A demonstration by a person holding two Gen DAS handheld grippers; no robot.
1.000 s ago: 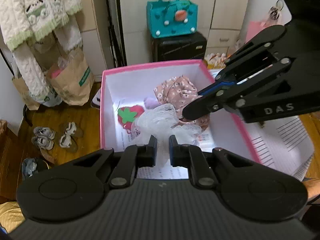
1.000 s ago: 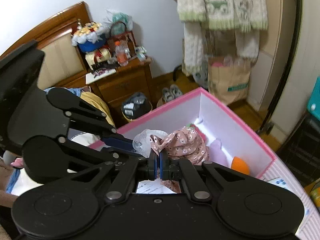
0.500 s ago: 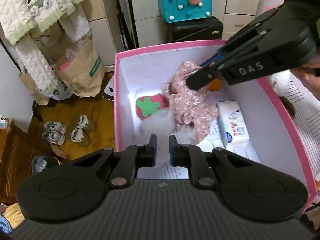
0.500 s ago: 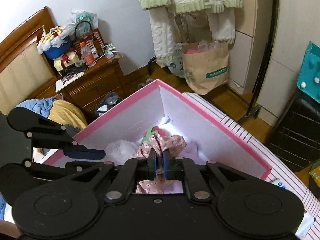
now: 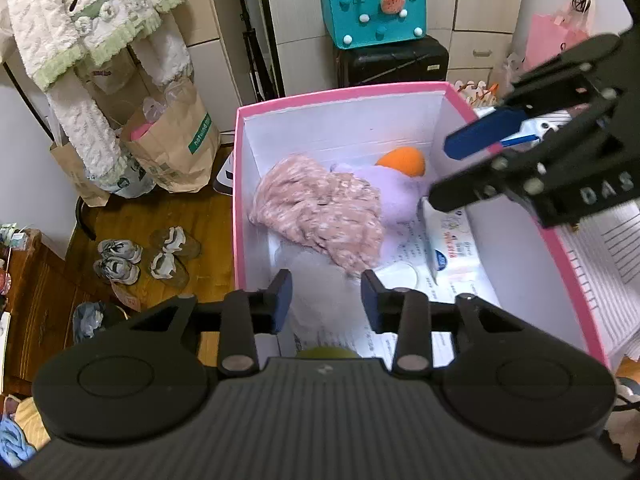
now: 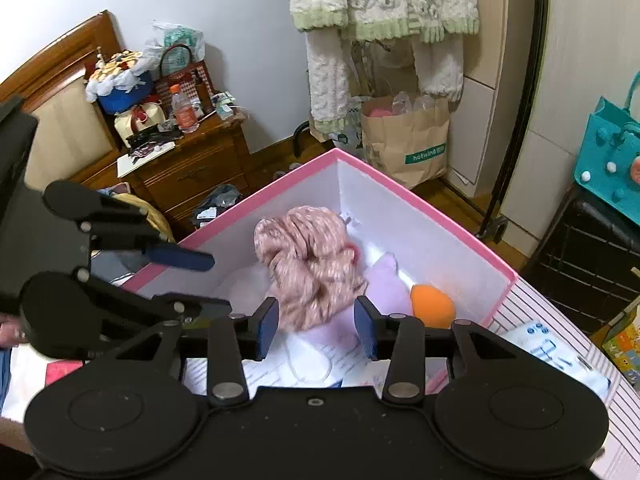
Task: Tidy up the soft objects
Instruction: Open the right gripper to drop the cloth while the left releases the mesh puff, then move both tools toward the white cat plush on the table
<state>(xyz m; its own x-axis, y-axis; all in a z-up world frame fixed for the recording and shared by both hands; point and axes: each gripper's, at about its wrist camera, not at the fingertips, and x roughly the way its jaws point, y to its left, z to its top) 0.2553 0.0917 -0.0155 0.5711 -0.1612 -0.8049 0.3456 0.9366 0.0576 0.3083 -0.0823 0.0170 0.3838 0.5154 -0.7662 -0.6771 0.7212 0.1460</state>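
Your left gripper (image 5: 326,300) and right gripper (image 6: 316,326): jaws just parted, nothing gripped; pink floral cloth (image 5: 320,216), blurred, apparently loose, lies inside pink box (image 5: 340,94) beside lilac plush (image 5: 396,196)

The pink floral cloth (image 5: 320,212) is motion-blurred, hiding most of the white item beneath.

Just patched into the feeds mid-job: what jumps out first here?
The pink-rimmed box fills both views, with a pink floral cloth heaped against its left wall beside a lilac plush and an orange ball towards the far corner. Both grippers, left and right, hang over the box; their jaws have just been opening and grip nothing. A teal bag sits on a black case behind.
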